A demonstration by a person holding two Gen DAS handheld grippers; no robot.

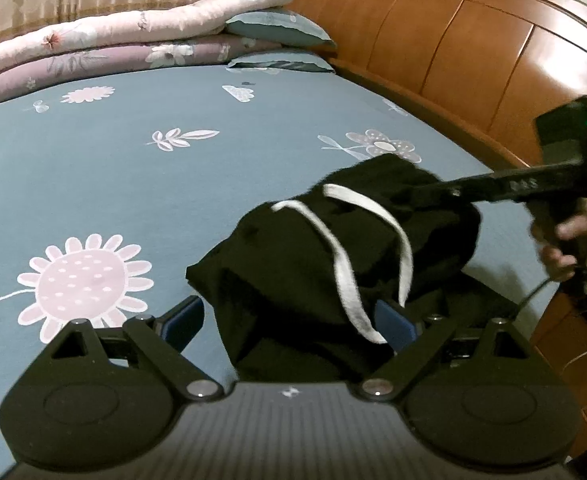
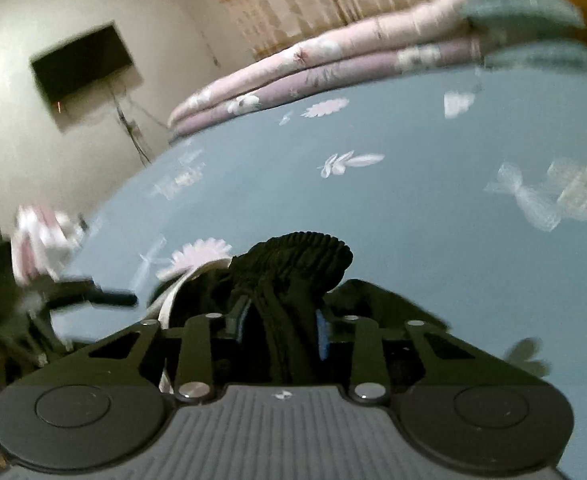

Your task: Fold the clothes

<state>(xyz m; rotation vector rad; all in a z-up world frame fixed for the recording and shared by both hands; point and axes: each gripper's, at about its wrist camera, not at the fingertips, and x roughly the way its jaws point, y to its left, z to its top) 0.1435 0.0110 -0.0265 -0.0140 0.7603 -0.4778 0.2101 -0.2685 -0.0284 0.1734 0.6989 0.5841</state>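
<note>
A black garment (image 1: 293,264) with a white drawstring (image 1: 347,280) is bunched and held up over the blue flowered bed sheet (image 1: 133,168). My left gripper (image 1: 289,324) is open, its blue-padded fingers (image 1: 393,324) wide apart, and the cloth hangs between them. My right gripper (image 2: 279,320) is shut on the garment's ribbed black waistband (image 2: 301,256); the white drawstring (image 2: 177,296) trails to its left. The right gripper also shows in the left wrist view (image 1: 425,192), reaching into the cloth from the right.
Folded pink and mauve quilts (image 1: 113,44) and teal pillows (image 1: 277,28) lie at the bed's far side. A wooden headboard (image 1: 453,48) runs along the right. A wall-mounted TV (image 2: 81,64) and a pink-white cloth (image 2: 41,236) show left in the right wrist view.
</note>
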